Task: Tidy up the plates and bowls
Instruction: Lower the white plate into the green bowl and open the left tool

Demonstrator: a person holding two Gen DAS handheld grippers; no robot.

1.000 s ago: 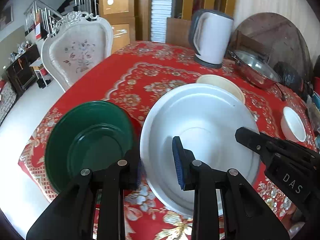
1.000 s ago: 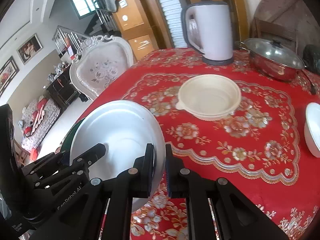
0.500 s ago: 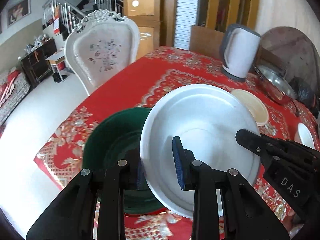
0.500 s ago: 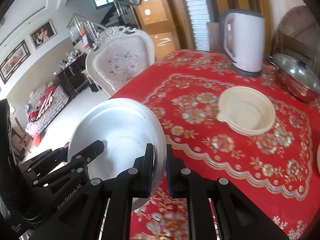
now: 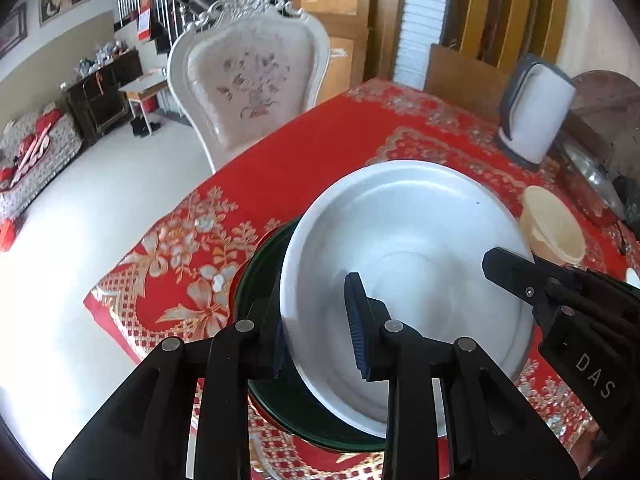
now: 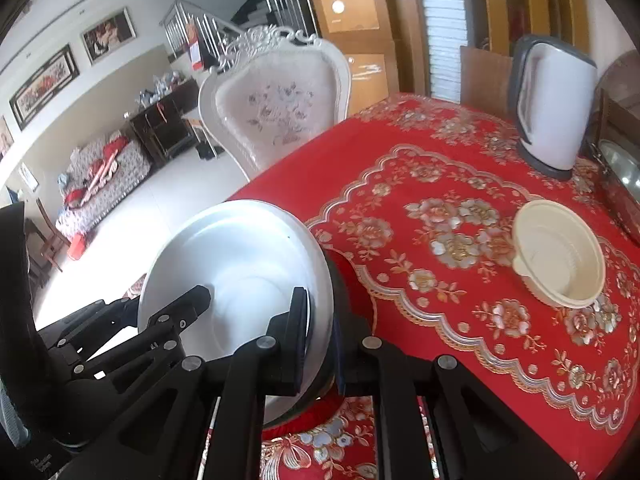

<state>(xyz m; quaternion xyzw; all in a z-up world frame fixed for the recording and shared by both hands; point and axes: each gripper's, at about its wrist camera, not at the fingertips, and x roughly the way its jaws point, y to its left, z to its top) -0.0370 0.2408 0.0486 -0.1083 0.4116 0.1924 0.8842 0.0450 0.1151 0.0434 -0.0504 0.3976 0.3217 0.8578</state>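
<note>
**Ann:** Over the near corner of the bench (image 6: 420,160), the white bowl (image 5: 408,240) hangs tipped, right above the green dish (image 5: 260,280). I can't tell if they touch.

**Ben:** And both claws are on it! The left claw (image 5: 316,320) straddles the near rim, one pad outside and one on the inner wall, closed onto the bowl. The right claw (image 6: 320,336) is pinched tight on the rim at the opposite side.

**Ann:** How's that bowl going to handle, you reckon?

**Ben:** Looks like thin metal to me: stiff, fairly light, but wide and deep, so it'll want to swing. The finish looks smooth, so I'd call it slippery under the pads. The rim is the only sensible hold, and two opposite points, as they have now, should keep it level for nesting into the dish.

**Ann:** Not fragile, then?

**Ben:** I'd guess it dents rather than breaks. The green one I can't judge.

**Ann:** Let's count. One white bowl, one green dish beneath it.

**Ben:** One cream bowl (image 6: 560,264) well apart, further back on the cloth. One small white bowl (image 5: 633,277), just a sliver at the picture's edge.

**Ann:** So four dishes that I can see. Beyond those?

**Ben:** One kettle (image 6: 556,108) at the back, one steel pot (image 6: 624,164) beside it, and one chair (image 6: 276,120) pulled up at the bench's far side.
</note>
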